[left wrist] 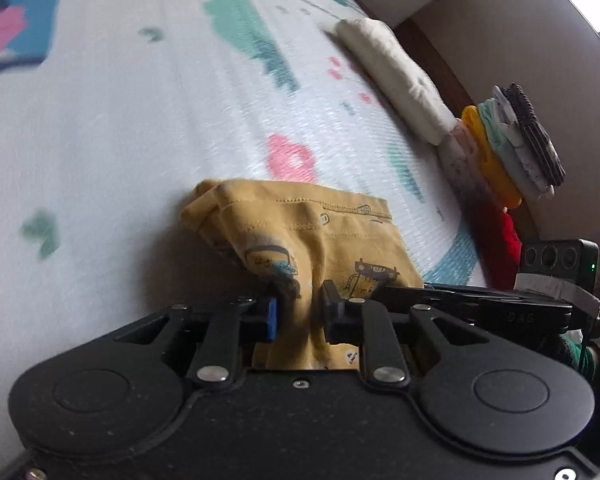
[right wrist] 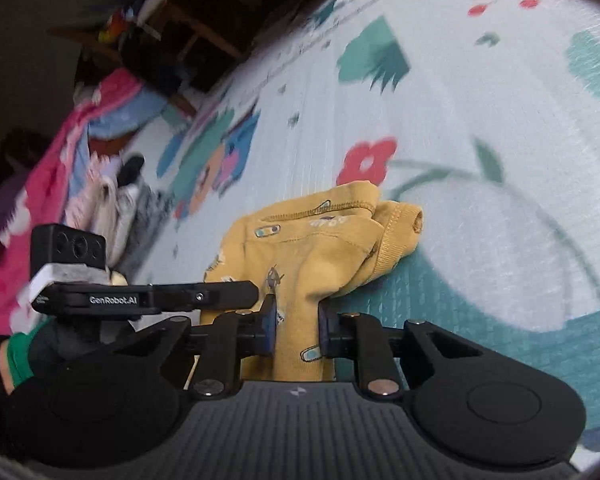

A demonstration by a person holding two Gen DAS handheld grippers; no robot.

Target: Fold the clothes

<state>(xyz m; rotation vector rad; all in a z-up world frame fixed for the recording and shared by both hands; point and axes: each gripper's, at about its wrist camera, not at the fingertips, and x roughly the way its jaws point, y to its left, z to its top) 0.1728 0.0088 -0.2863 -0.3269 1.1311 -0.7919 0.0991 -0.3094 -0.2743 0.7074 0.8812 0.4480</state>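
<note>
Here, the lettering "GenRobot.AI" reads in white along the black arm of the left gripper (right wrist: 148, 300) as seen from the right wrist camera; from the left wrist camera, the neighbouring right gripper (left wrist: 499, 308) shows only faint raised letters too dim to make out. Both tools pinch the same yellow garment (left wrist: 300, 232), a small mustard-coloured piece printed with little vehicles, which lies bunched on a white play mat (left wrist: 120, 120) patterned with teal, pink and blue shapes. The left gripper's fingers (left wrist: 274, 316) are drawn close together with a fold of the yellow cloth pressed between them. The right gripper's fingers (right wrist: 270, 320) are likewise narrowed onto a gathered ridge of the garment (right wrist: 311, 248). A stack of folded clothes (left wrist: 511, 148) sits at the mat's far edge beside a rolled white cloth (left wrist: 395, 76). A gloved hand with a green cuff (right wrist: 24, 360) grips the left tool.
</note>
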